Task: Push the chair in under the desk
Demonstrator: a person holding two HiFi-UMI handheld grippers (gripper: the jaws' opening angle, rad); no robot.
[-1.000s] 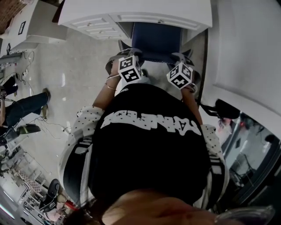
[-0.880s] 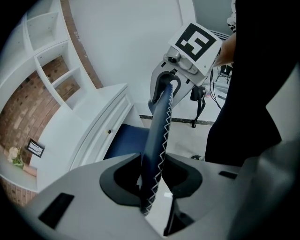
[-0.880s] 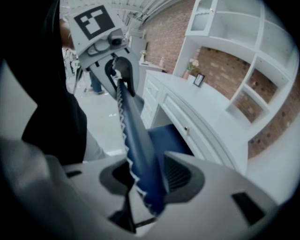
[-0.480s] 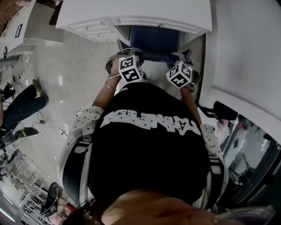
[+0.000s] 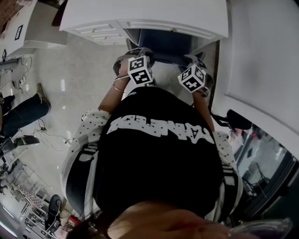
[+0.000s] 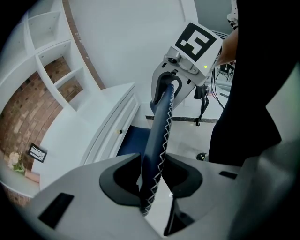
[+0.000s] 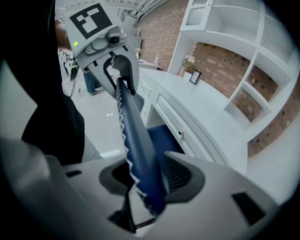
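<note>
The blue chair's seat (image 5: 166, 43) is partly under the white desk (image 5: 140, 14). Both grippers hold the top edge of its backrest, close in front of my body. My left gripper (image 5: 133, 55) is at the backrest's left end, my right gripper (image 5: 196, 60) at its right end. In the left gripper view, the left gripper (image 6: 152, 176) is shut on the blue backrest (image 6: 159, 126) with white zigzag stitching. In the right gripper view, the right gripper (image 7: 143, 180) clamps the same backrest (image 7: 133, 136). Each view shows the other gripper at the backrest's far end.
The desk's drawers (image 5: 100, 30) flank the chair opening on the left. A white wall unit (image 5: 261, 70) runs along the right. A person's legs (image 5: 23, 112) and cables lie on the floor at left. White shelves with a brick back (image 6: 51, 89) rise behind the desk.
Both grippers have moved forward toward the desk with the backrest, and less of the blue seat shows in front of the desk edge.
</note>
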